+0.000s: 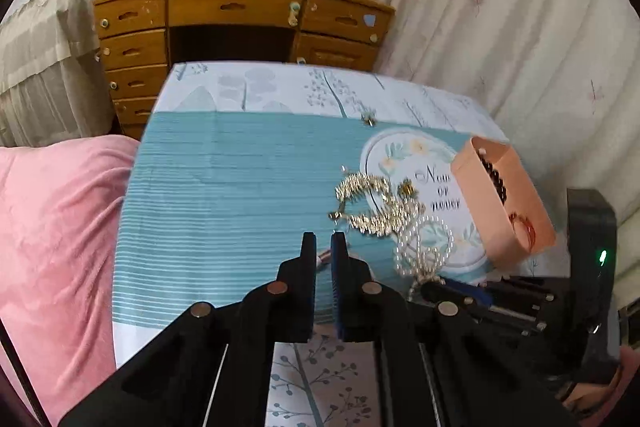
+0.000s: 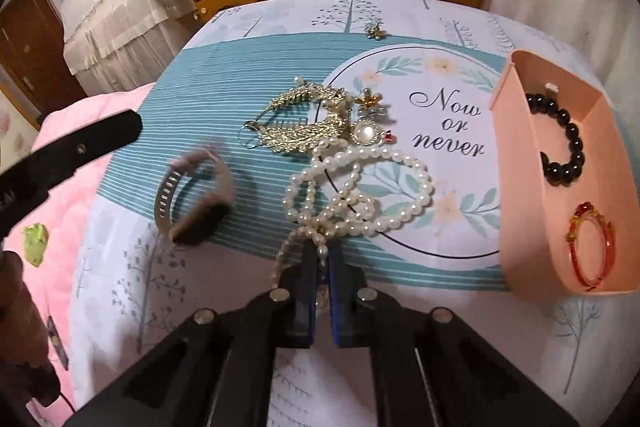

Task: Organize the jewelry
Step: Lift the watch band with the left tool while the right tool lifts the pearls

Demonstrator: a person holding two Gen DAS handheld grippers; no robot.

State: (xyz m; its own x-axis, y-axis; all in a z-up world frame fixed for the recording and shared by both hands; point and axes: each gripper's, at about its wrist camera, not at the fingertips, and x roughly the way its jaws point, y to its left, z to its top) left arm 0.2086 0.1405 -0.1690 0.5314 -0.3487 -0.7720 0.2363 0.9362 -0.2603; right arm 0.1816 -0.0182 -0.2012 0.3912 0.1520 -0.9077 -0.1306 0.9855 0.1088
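A pearl necklace (image 2: 360,183) lies coiled on the table's blue patterned cloth (image 2: 248,91). My right gripper (image 2: 323,255) is shut on the near end of the pearl necklace. Gold leaf-shaped pieces (image 2: 304,119) and a flower brooch (image 2: 370,103) lie just beyond it. A grey watch band (image 2: 192,195) lies to the left, blurred. A pink tray (image 2: 516,163) at the right holds a black bead bracelet (image 2: 564,143) and a red bracelet (image 2: 592,247). My left gripper (image 1: 323,241) hovers over the cloth with its jaws close together, left of the gold pieces (image 1: 368,203).
A small gold flower (image 2: 375,33) lies at the far side of the cloth. A wooden desk (image 1: 240,23) with drawers stands beyond the table. A pink blanket (image 1: 52,219) lies to the left and a curtain (image 1: 500,27) hangs to the right.
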